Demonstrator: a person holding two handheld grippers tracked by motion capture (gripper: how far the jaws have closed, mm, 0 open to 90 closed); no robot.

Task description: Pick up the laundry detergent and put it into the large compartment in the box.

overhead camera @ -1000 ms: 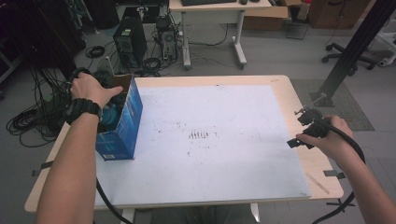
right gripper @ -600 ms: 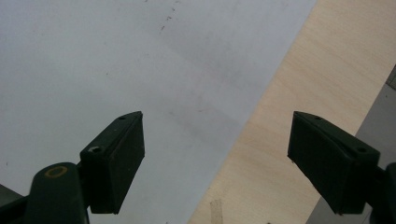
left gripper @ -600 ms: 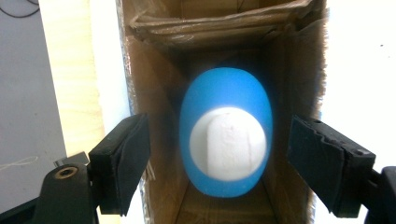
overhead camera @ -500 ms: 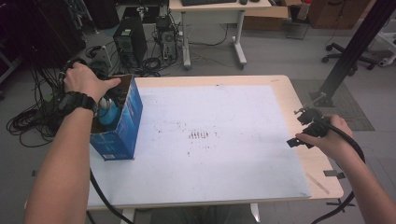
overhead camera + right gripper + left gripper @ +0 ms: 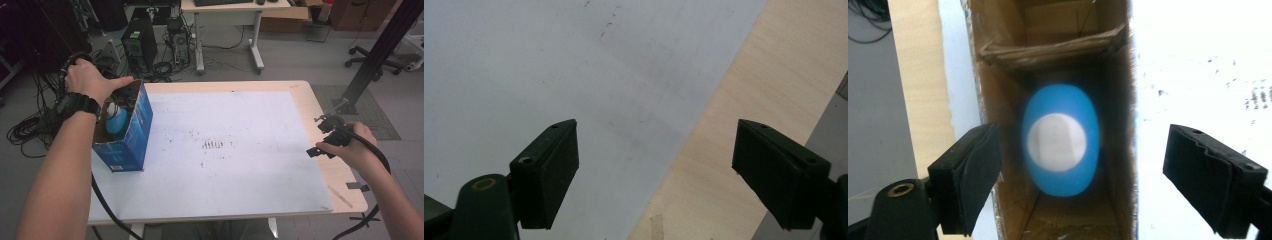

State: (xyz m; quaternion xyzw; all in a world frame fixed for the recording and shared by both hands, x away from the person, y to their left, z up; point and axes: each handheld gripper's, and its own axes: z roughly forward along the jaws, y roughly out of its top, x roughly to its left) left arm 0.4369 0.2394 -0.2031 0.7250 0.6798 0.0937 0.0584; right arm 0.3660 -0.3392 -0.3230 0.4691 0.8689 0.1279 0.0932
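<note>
A blue cardboard box [image 5: 131, 134] stands open-topped at the table's left edge. Inside it is a blue bottle with a white cap [image 5: 116, 120], seen from above in the left gripper view [image 5: 1060, 142] between the brown inner walls of the box [image 5: 1073, 30]. My left gripper [image 5: 1081, 135] hangs over the box in the person's left hand [image 5: 90, 80]. Its jaws have just been opening and stand wide, clear of the bottle below. My right gripper [image 5: 318, 136] rests low near the table's right edge, open and empty [image 5: 655, 125].
A white sheet [image 5: 225, 170] covers most of the wooden table [image 5: 305, 100]. A computer tower [image 5: 136, 42] and cables [image 5: 30, 130] are on the floor at the far left. A black post [image 5: 380, 55] rises at the right, and a desk [image 5: 225, 7] stands behind.
The left hand has risen out of the box, and its jaws have spread. The blue bottle stays inside and shows more fully. The right hand has not moved.
</note>
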